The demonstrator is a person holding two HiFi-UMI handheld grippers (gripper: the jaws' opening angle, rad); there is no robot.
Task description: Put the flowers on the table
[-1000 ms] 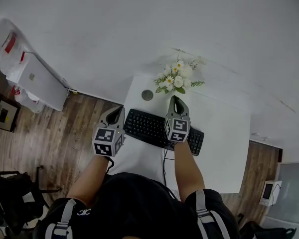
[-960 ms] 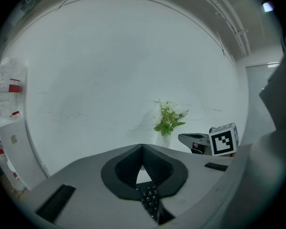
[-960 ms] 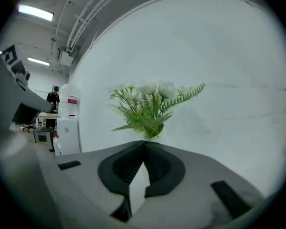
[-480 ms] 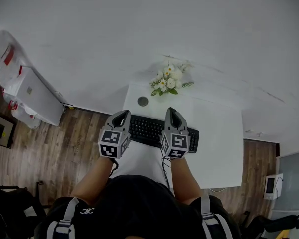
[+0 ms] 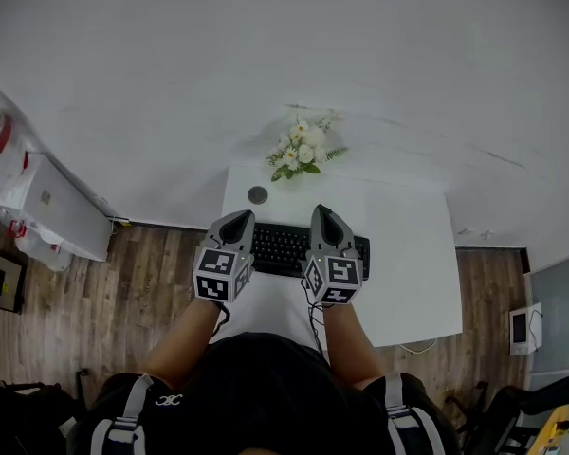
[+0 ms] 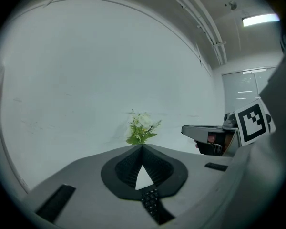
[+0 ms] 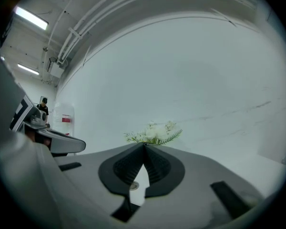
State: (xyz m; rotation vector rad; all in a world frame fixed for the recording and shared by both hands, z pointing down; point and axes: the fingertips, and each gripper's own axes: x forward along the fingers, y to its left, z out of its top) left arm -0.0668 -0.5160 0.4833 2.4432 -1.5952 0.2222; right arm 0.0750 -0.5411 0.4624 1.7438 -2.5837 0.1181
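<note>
Tools, head view: left tool (image 5: 237, 220) and right tool (image 5: 324, 214) above keyboard (image 5: 284, 246) on white bench (image 5: 408, 263); flowers (image 5: 301, 148) at bench's far edge, against wall.
Left gripper view: jaws pressed together, empty; flowers well ahead.
Right gripper view: jaws pressed together, empty; flowers well ahead.

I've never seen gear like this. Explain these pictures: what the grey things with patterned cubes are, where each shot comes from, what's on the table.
A person at a white table holds a two-jaw tool in each hand: the left gripper and the right gripper. The patterned cubes are part of them. One view looks down from the person's head; the other two cameras ride on the grippers, looking along their jaws. Both grippers are closed and hold nothing. On the table lie a black keyboard and a small round disc; the flowers stand at its far edge, by the wall.
</note>
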